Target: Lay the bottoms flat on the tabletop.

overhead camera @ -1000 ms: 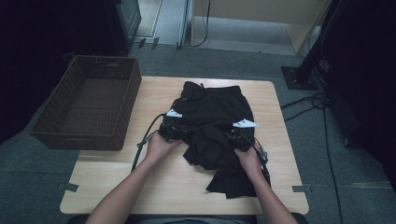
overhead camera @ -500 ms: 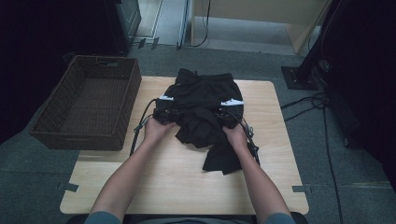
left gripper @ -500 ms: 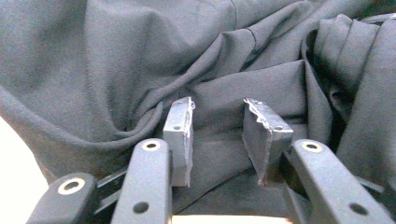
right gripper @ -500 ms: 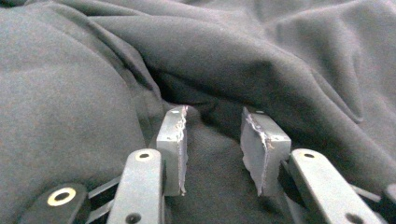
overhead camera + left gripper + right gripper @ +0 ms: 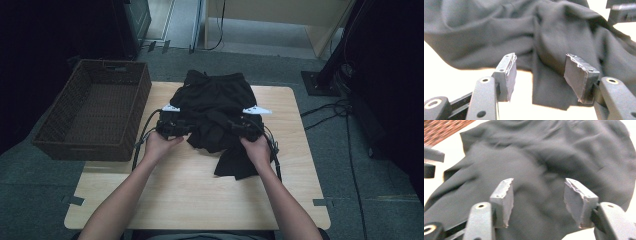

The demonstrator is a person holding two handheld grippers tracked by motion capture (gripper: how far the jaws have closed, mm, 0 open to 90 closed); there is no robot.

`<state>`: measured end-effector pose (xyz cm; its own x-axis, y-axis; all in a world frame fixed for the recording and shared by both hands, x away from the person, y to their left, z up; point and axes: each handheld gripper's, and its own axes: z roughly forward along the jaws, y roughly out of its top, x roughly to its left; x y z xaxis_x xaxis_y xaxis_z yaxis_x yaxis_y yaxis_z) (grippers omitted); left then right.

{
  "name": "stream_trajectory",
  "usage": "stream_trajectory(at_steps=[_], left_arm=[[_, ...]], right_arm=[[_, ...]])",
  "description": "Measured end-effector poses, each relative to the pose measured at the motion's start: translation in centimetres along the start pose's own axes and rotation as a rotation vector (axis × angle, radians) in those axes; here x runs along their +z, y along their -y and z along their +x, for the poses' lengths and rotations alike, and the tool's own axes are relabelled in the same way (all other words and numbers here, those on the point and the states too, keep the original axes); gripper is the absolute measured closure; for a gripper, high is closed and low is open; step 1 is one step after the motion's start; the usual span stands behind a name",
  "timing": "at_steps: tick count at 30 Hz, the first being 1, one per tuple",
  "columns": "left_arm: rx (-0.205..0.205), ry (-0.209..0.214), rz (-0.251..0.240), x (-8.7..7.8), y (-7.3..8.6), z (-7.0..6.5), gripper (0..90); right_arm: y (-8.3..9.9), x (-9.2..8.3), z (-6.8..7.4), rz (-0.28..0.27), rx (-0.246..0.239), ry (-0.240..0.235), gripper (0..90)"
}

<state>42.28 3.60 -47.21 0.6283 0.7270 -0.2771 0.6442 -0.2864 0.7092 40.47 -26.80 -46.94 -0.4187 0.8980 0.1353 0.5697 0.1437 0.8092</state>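
Observation:
A black garment (image 5: 215, 95) lies bunched and folded on the wooden table (image 5: 200, 200), with one flap hanging toward the near right. My left gripper (image 5: 172, 127) sits at its left edge and my right gripper (image 5: 245, 127) at its right edge. Both sets of jaws have just been opening. In the left gripper view my left gripper (image 5: 540, 60) stands open with the garment (image 5: 499, 30) lying beyond the pads, none of it pinched. In the right gripper view my right gripper (image 5: 537, 185) is open above the garment (image 5: 549, 145), gripping nothing.
A dark woven basket (image 5: 107, 64) stands off the table's left side. Bare wood stretches between the garment and the near edge. Cables (image 5: 330, 115) trail on the floor at the right, beside a dark stand base (image 5: 320, 82).
Both hands carried a fold of the garment away from the person, then let it go and drew back a little. Both sets of jaws now stand apart.

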Motion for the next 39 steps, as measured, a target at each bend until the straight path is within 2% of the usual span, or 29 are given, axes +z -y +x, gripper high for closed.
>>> stream_trajectory(at_steps=[2, 5, 6, 8, 11, 14, 15, 18, 20, 21, 23, 24, 25, 27, 30, 33, 34, 39], left_arm=[[-0.002, 0.004, 0.003, -0.4, 0.8, -0.5, 42.2], [-0.01, 0.029, 0.012, -0.9, 2.1, -1.1, 41.7], [-0.01, 0.029, 0.012, -0.9, 2.1, -1.1, 41.6], [0.012, 0.026, 0.028, -1.1, 3.2, -1.6, 41.5], [0.013, 0.027, 0.046, -1.1, 3.9, -1.7, 41.5], [0.0, 0.033, 0.046, -1.1, 4.1, -1.6, 41.7], [0.004, 0.034, 0.05, -1.2, 4.2, -1.6, 41.7], [-0.001, 0.042, 0.043, -1.3, 4.2, -1.7, 41.7], [-0.004, 0.043, 0.045, -1.2, 4.4, -1.6, 41.6], [-0.004, 0.043, 0.045, -1.2, 4.4, -1.6, 41.6], [0.006, 0.039, 0.07, -1.0, 4.7, -1.5, 41.5], [0.006, 0.036, 0.077, -1.0, 4.8, -1.5, 41.5], [0.003, 0.032, 0.077, -0.9, 5.0, -1.3, 41.4], [-0.011, 0.033, 0.072, -1.0, 5.1, -1.1, 41.5], [-0.031, 0.032, 0.064, -1.1, 5.1, -1.0, 41.5], [-0.028, 0.039, 0.05, -1.1, 5.0, -1.2, 41.4], [-0.029, 0.041, 0.029, -1.0, 4.8, -1.4, 41.2], [-0.033, 0.048, 0.02, -0.3, 3.9, -1.7, 38.9]], right_arm=[[1.1, -0.4, 1.3, 0.021, -0.021, -0.026, 38.8], [2.6, 0.1, 2.9, 0.072, -0.05, -0.05, 37.0], [3.1, 0.5, 3.3, 0.09, -0.073, -0.046, 36.9], [3.6, 1.4, 4.0, 0.114, -0.115, -0.014, 38.6], [3.8, 2.9, 4.4, 0.131, -0.143, 0.018, 45.5], [3.7, 3.9, 4.2, 0.109, -0.118, 0.014, 47.6], [3.1, 4.8, 4.2, 0.102, -0.087, 0.029, 51.0], [2.3, 6.0, 4.1, 0.099, -0.091, 0.045, 52.2], [0.5, 7.9, 3.5, 0.119, -0.071, 0.079, 54.7], [0.5, 7.9, 3.5, 0.119, -0.071, 0.079, 54.7], [-0.2, 8.6, 3.3, 0.134, -0.063, 0.098, 65.0], [-0.4, 8.6, 3.5, 0.149, -0.061, 0.1, 76.8], [-0.2, 8.3, 3.9, 0.156, -0.095, 0.106, 79.3], [0.2, 7.8, 4.4, 0.159, -0.148, 0.108, 80.4], [1.2, 6.6, 4.5, 0.144, -0.127, 0.078, 80.4], [1.9, 5.7, 4.7, 0.143, -0.124, 0.06, 80.0], [2.7, 4.6, 5.0, 0.137, -0.121, 0.036, 79.4], [5.3, 2.1, 5.6, 0.097, -0.161, 0.008, 79.3]])
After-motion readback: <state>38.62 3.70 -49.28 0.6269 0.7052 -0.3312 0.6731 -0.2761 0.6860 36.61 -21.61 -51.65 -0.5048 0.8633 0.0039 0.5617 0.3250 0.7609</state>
